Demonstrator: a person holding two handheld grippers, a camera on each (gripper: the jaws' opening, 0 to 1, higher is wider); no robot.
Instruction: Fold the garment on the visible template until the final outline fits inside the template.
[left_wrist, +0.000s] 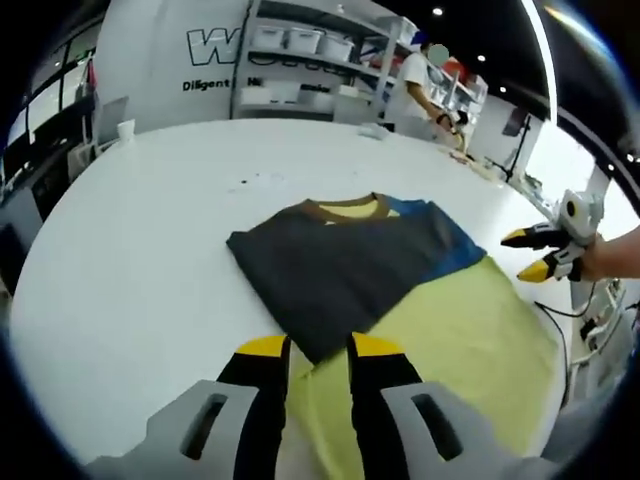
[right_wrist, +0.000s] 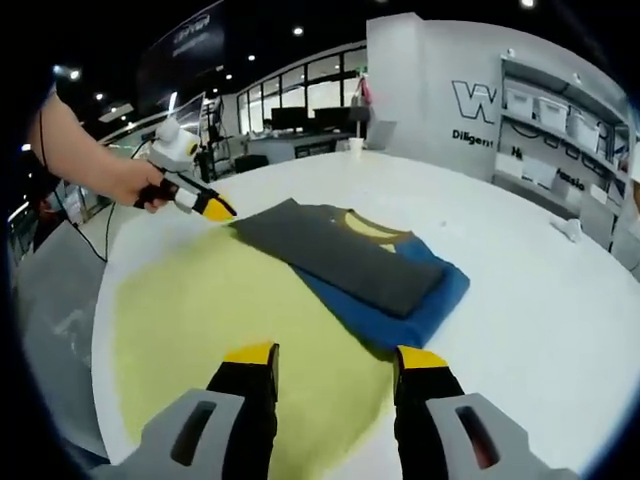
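While the T-shirt (left_wrist: 350, 270) is seen folded into a compact rectangle, partly on the yellow template (left_wrist: 470, 340) and partly on the white counter (left_wrist: 130, 260), placement inside the outline is judged unfinished. Both the left tool (left_wrist: 318, 365) and right tool (right_wrist: 335, 375) are held apart, empty.

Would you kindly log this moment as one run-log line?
garment: folded, part on yellow template, part on white table | left gripper: open at its near edge | right gripper: open, above template
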